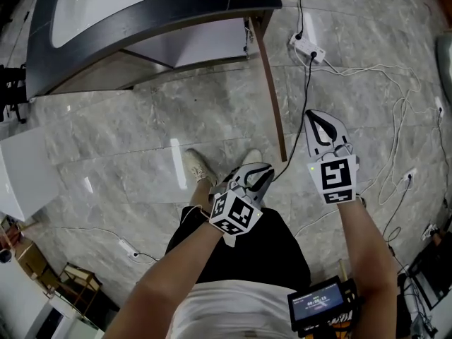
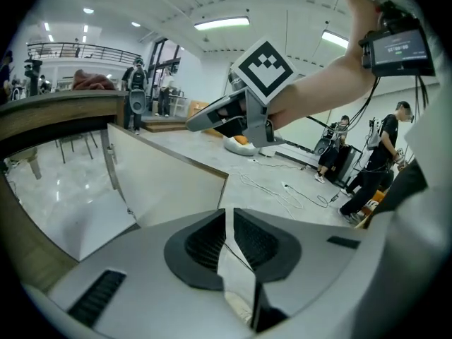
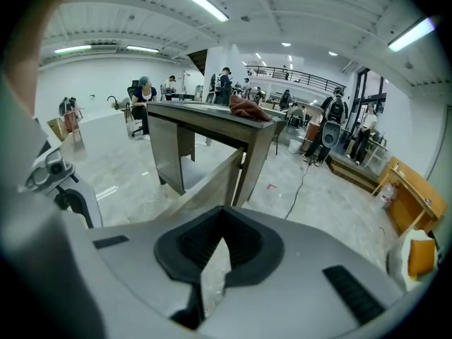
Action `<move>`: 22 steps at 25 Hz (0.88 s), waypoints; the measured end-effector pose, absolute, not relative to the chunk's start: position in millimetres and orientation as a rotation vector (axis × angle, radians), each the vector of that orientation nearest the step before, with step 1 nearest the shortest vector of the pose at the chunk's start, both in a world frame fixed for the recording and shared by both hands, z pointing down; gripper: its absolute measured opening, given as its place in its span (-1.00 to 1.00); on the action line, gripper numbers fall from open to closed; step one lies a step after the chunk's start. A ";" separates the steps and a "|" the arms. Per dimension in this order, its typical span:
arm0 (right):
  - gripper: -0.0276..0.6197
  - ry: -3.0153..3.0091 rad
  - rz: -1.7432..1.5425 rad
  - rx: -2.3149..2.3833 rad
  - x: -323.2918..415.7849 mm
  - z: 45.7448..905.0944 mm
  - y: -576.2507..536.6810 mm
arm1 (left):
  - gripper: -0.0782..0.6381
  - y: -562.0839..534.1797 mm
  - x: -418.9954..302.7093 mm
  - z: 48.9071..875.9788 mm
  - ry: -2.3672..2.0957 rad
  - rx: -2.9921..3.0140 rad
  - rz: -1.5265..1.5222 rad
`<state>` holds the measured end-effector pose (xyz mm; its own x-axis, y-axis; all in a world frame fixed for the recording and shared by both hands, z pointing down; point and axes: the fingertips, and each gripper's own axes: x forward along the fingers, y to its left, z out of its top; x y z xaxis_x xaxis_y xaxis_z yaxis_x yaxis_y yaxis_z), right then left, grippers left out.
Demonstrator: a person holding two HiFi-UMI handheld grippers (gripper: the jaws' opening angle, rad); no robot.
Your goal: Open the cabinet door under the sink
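The dark-topped sink cabinet with its white basin stands at the top of the head view. Its door stands swung out toward me, seen edge-on as a thin brown line. The door's pale panel fills the left of the left gripper view, and the door also shows in front of the cabinet in the right gripper view. My left gripper hangs above the floor short of the door's free end, jaws together, empty. My right gripper is just right of the door edge, shut on nothing.
A power strip and loose cables lie on the tiled floor to the right of the door. A white box sits at the left. My shoes are below the door. People stand in the background.
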<state>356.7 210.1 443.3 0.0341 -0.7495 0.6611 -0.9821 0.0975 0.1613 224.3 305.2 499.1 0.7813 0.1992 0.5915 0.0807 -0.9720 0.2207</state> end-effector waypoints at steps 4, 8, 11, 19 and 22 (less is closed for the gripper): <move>-0.88 -1.786 0.459 1.681 338.6 432.4 203.9 | -0.67 294.6 198.3 480.0 0.188 2.770 0.906; -0.88 -1.815 0.463 1.636 305.0 427.2 191.0 | -0.67 259.5 162.7 471.4 0.095 2.751 0.874; -0.88 -1.856 0.471 1.601 267.1 421.3 174.5 | -0.67 223.0 124.8 470.2 0.005 2.723 0.859; -0.88 -2.002 0.521 1.538 159.1 409.8 97.2 | -0.67 125.6 29.8 452.9 -0.190 2.671 0.726; -0.88 -2.043 0.514 1.465 117.6 423.6 69.7 | -0.67 96.2 -5.3 454.1 -0.247 2.660 0.702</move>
<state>117.6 69.7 423.6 -0.2393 -0.7269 0.6437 -0.9450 0.3266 0.0175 -5.3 96.2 454.1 0.8601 -0.0722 0.5050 -0.2605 -0.9133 0.3130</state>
